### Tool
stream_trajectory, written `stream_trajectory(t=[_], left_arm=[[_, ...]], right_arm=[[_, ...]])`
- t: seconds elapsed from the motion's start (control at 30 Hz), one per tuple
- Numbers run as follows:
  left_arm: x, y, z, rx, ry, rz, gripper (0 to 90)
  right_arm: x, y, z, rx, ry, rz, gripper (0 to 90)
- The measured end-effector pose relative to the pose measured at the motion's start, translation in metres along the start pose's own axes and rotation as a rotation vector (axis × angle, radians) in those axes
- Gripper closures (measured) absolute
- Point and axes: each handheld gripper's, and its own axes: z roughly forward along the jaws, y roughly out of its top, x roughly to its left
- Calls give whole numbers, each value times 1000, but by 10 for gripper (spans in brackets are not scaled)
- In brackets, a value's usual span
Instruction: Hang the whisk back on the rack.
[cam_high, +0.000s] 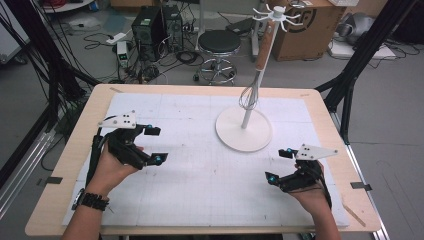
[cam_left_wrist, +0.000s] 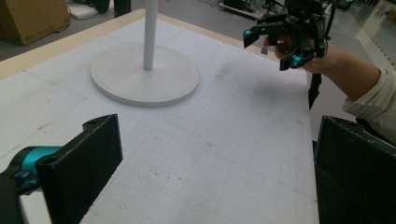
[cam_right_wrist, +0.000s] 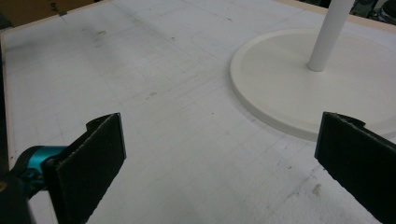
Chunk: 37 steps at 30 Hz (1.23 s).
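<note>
One wooden table (cam_high: 75, 145) carries one white gridded mat (cam_high: 200, 175) that covers most of its top. On the mat's far right part stands one white rack (cam_high: 244, 131): a round base, a single upright pole and a ring of hooks at the top. One whisk (cam_high: 251, 85) with a wooden handle hangs from a hook, its wire head down beside the pole and above the base.

Two grippers are out, one in each hand. The left gripper (cam_high: 152, 145) hovers over the mat well to the left of the rack's base, jaws spread wide with nothing between them. The right gripper (cam_high: 278, 166) sits just right of the base and nearer the person, jaws likewise spread and empty. In the left gripper view the right gripper (cam_left_wrist: 273, 49) shows beyond the rack base (cam_left_wrist: 144, 77).
</note>
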Motion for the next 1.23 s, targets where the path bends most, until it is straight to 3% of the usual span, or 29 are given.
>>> stream_trajectory(t=[0.23, 0.47, 0.8, 1.23], left_arm=[[-3, -23, -3, -1, 48, 2, 16], [-7, -41, 1, 20, 40, -3, 16], [-7, -49, -1, 17, 48, -20, 16], [-8, -51, 3, 27, 52, -10, 16]], right_arm=[[-1, -1, -2, -7, 1, 6, 7], [1, 0, -2, -2, -7, -1, 7], [2, 0, 5, 17, 3, 1, 7], [3, 0, 3, 2, 3, -3, 7]])
